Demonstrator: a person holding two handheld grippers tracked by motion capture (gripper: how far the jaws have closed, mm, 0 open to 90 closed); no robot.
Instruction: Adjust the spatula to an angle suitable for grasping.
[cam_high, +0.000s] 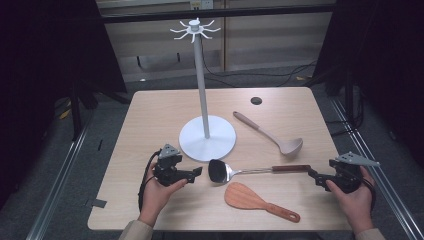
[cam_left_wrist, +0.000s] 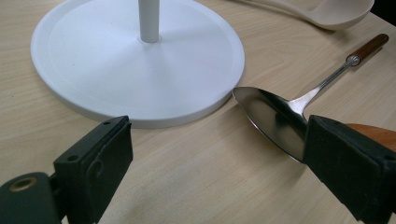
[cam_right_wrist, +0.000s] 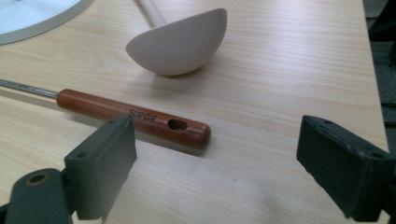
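Wooden table (cam_high: 150, 120) under two wide-open grippers (both empty) beside spatula (cam_high: 235, 172)

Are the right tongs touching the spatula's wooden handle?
Apart. The right gripper view shows the right tongs open, with bare table between them and the wooden handle.

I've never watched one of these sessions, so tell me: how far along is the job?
Barely begun. The rack has bare hooks, and the ladle, metal spatula and wooden rice paddle all lie on the table. Both grippers are open, left by the spatula's blade, right at its handle. Gripping and lifting remain.
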